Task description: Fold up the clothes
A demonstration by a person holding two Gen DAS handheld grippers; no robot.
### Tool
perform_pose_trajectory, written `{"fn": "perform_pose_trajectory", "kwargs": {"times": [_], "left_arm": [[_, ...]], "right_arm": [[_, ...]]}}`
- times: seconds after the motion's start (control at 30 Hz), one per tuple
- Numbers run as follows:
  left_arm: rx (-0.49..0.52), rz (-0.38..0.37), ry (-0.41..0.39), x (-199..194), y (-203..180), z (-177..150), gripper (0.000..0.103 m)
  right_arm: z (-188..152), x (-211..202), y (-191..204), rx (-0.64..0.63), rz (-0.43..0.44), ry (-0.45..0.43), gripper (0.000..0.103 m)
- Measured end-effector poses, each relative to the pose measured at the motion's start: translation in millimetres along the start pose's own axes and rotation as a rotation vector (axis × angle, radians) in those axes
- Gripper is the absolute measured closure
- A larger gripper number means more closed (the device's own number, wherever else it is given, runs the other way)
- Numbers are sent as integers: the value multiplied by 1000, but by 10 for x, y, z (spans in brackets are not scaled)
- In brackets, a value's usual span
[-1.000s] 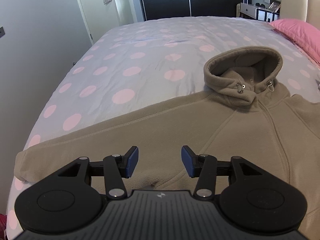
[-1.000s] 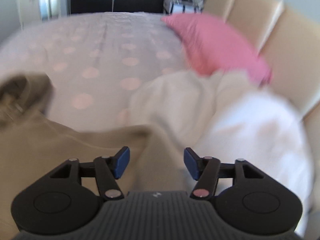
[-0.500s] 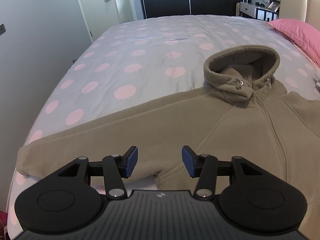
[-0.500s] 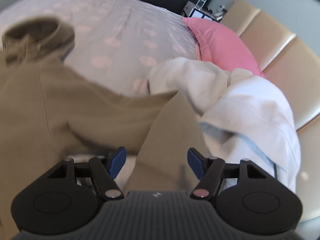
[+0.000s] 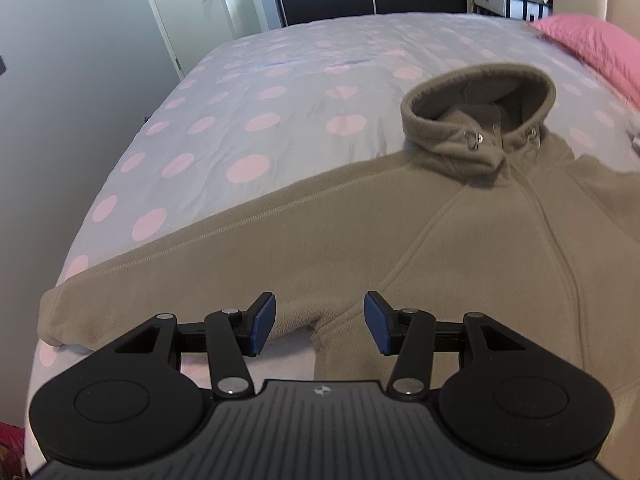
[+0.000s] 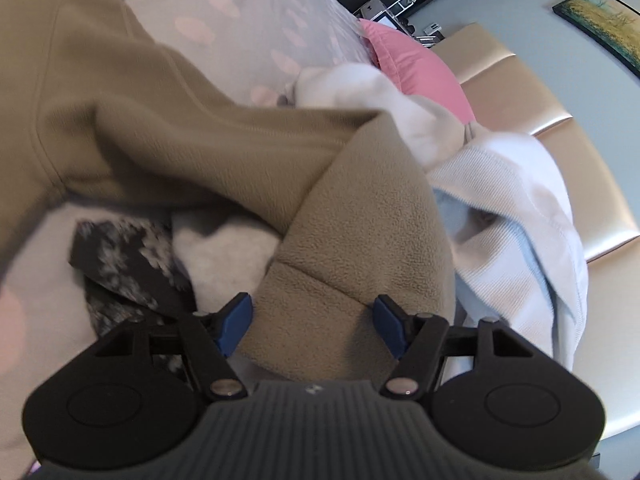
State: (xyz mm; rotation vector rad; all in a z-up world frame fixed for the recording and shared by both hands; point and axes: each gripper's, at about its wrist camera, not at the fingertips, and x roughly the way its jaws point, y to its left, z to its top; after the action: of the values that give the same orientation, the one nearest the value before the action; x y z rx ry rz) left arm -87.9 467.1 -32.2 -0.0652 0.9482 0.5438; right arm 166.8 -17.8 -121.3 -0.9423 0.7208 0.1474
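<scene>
Polka-dot bed point(image 5: 248, 128) carries a tan hoodie point(image 5: 460, 240) front-up, hood toward its far edge, one sleeve stretched to the left edge, flattened for folding. Left gripper point(image 5: 319, 322) hovers spread above the armpit; right gripper point(image 6: 310, 326), jaws apart, straddles the other sleeve's cuff point(image 6: 320, 300) unclamped beside a pile of pale laundry point(image 6: 512, 208).

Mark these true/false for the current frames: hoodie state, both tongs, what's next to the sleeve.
1. The hoodie lies spread on the dotted bedspread, hood up toward the far end. True.
2. The left tongs are shut on the sleeve. False: open, gripping nothing.
3. The right tongs are open with the sleeve cuff between the pads. True.
4. The pillow is green. False: pink.
5. White clothes lie beside the right sleeve. True.
</scene>
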Motion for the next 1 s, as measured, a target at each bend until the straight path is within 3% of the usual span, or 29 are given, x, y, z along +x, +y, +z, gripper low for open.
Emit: {"fn": "perform_pose_trajectory", "kwargs": {"times": [0.23,0.3,0.33,0.37,0.4,0.53,0.67,0.83,1.0], "left_arm": [[17,-15,6,19,-82,7,56],[17,-16,7,25,-91,10,56],[16,-16,9,30,-91,12,56],[14,-16,11,35,-91,14,56],[13,-17,12,41,-91,15,56],[6,-18,19,61,-91,22,56],[0,-33,25,97,-95,36,56],[14,-33,32,142,-152,60,56],[22,-24,27,144,-198,81,56]], "right_arm": [[-73,148,-5,-15,-15,0,35],[-74,140,-32,-5,-18,-1,52],[-71,123,-61,11,-9,-1,71],[-66,98,-98,32,6,-1,83],[-56,57,-145,60,24,-1,89],[-26,-257,-392,116,27,-35,96],[67,-590,-905,193,18,-58,98],[391,-825,-1779,262,-115,-114,101],[714,-568,-2481,312,-340,-89,103]]}}
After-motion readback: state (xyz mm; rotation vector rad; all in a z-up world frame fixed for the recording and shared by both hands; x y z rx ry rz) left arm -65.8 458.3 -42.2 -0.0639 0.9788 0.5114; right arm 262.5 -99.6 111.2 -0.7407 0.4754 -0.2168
